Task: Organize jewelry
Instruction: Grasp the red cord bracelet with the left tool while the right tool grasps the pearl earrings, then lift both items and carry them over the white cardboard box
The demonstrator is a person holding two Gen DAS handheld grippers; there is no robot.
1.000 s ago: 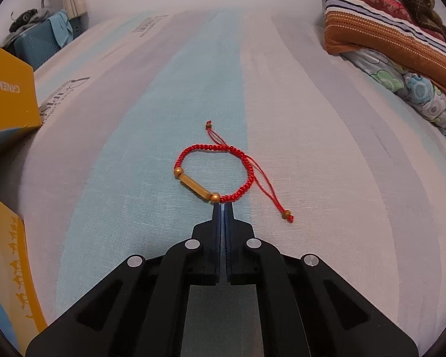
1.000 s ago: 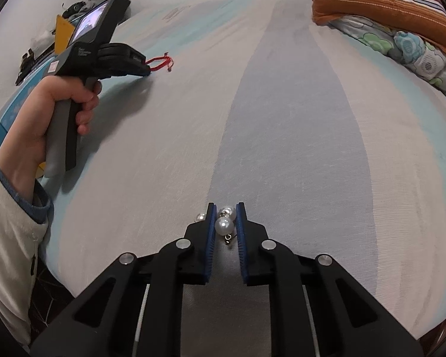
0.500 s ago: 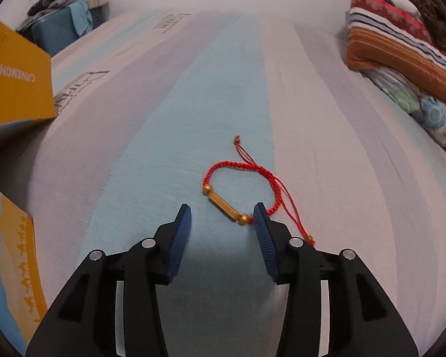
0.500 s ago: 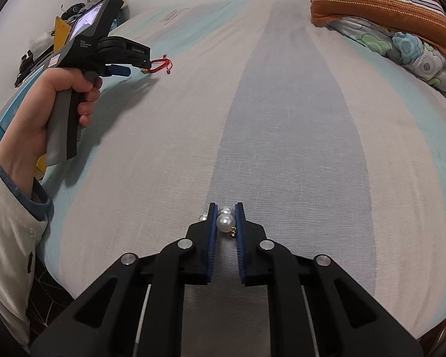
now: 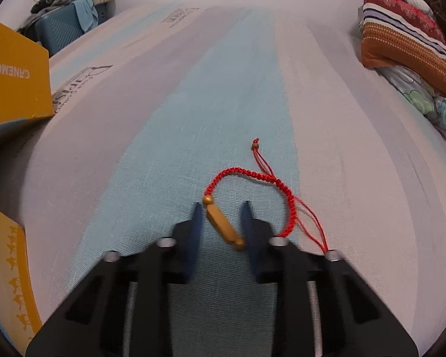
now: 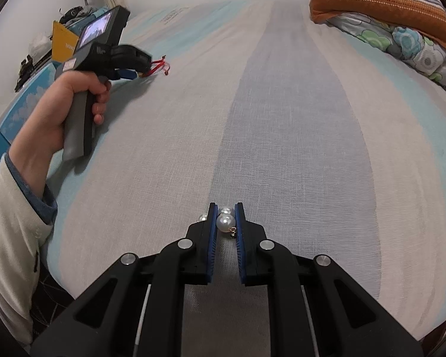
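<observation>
left gripper straddles gold bar (long axis slanting near-right) of red bracelet.

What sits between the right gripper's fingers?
White pearls with a small gold ring, pinched by the right gripper. Another pearl peeks out left; the rest of the piece is hidden behind the fingers.

Red braided bracelet with gold bar; white pearls; striped bedsheet.

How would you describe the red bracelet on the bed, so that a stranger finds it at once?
On the striped bed sheet, follow the light blue stripe toward the left gripper. The red bracelet lies there, its gold tube bead between the open jaws. Its braided red cord sets it apart from the white pearls in the right gripper.
</observation>
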